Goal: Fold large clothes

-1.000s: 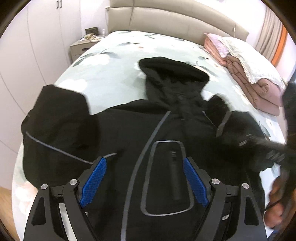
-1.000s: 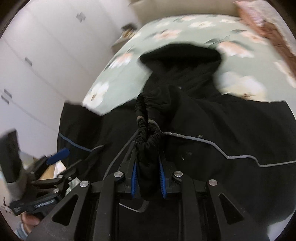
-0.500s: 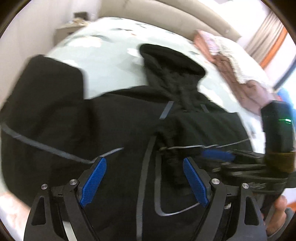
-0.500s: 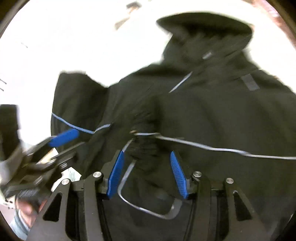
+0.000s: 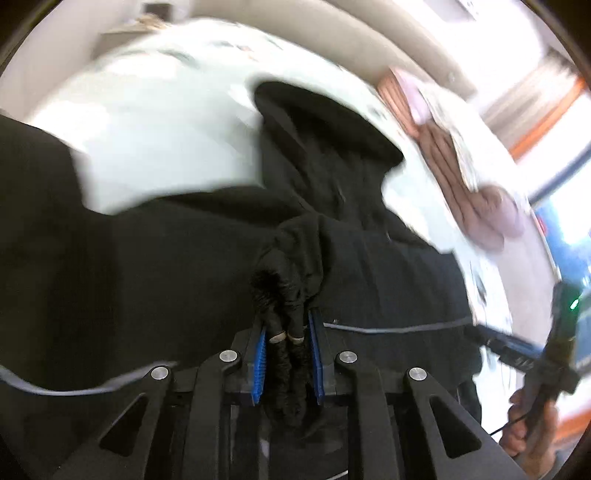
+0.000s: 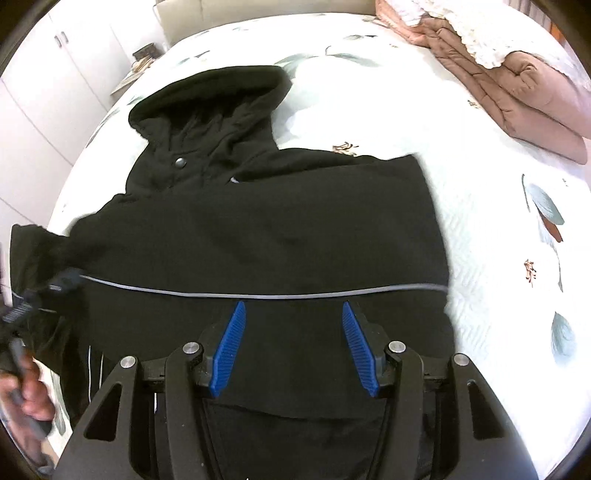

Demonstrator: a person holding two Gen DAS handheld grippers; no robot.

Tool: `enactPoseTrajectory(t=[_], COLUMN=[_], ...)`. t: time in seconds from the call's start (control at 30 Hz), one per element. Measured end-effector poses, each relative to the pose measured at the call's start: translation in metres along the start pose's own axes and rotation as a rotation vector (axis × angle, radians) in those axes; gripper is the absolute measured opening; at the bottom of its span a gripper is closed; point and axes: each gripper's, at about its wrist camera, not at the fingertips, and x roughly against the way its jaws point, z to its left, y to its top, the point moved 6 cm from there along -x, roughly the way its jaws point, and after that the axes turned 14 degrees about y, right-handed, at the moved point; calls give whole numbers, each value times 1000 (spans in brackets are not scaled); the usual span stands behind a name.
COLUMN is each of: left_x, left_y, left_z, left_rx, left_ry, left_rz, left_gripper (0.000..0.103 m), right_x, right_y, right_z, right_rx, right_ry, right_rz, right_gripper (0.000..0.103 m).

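Note:
A black hooded jacket (image 6: 258, 229) with thin grey piping lies spread on the bed, hood (image 6: 210, 99) toward the headboard. It also fills the left wrist view (image 5: 166, 258). My left gripper (image 5: 286, 332) is shut on a gathered black sleeve cuff (image 5: 284, 295) of the jacket, held over its middle. My right gripper (image 6: 293, 314) is open and empty just above the folded-over sleeve, near the grey piping line (image 6: 258, 295). The left gripper shows blurred at the left edge of the right wrist view (image 6: 22, 310).
The bed (image 6: 498, 240) has a pale floral sheet. Folded pink quilts and a white pillow (image 6: 517, 74) lie at the right. A nightstand (image 6: 136, 70) and white wardrobes (image 6: 44, 92) stand at the left. The headboard (image 5: 332, 33) is behind.
My right gripper let go of the sleeve cuff, opened and drew back. My left gripper closed on the cuff. The sleeve now lies folded across the jacket body.

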Motion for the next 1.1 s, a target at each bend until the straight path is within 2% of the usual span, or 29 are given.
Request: enactPoseTrajectory(t=[0.03,0.1,0.17,0.2,0.23,0.33,0.43,0.5,0.57,0.6,0.63,0.7,0.8,0.83,0.87,1.0,1.1], left_x=[2,-14,-41,-48,-51,-44,-16,12,35,48,58,71,90,96,101,117,112], left_y=[0,-10,-30,-35,-38,-38,-44,-47,-52,-56,-60,-66,-70,-67,-63,-37,-11], left_z=[12,25,31,31,29,22,21,26,36,43,52,75,117,137,157,233,287], left_rx=[17,14,-15,-26,-33,-42,-45,-53,-32,-10,14,56,136,177,225,371,462], left_ry=[7,27,85,101,108,133,135,121,85,66,56,72,120,138,153,210,267], left_rz=[14,97,191,195,174,137,81,53,32,20,16,23,-9,-22,-36,-116,-163], left_gripper=[20,21,29,34,35,36,36,37,45,55,59,59,59,59,59,59,59], right_x=[-6,-19,-47,-63,-78,-83,-76,-63,-41,-35,-32,-42,-86,-96,-95,-93,-95], right_y=[0,-5,-15,-23,-30,-30,-25,-23,-22,-25,-29,-41,-70,-72,-69,-64,-59], right_z=[-2,-3,1,2,1,6,4,13,41,55,71,95,105,105,107,100,98], right_rx=[-10,-17,7,24,51,119,87,93,135,158,189,253,304,303,309,261,273], right_ry=[7,20,-12,-44,-86,-143,-124,-101,-30,0,23,14,-48,-56,-51,-21,-33], right_rz=[6,31,91,136,171,140,171,161,102,84,74,91,234,256,225,252,266], right_gripper=[61,63,64,64,65,68,68,68,68,68,68,68,69,72,74,76,77])
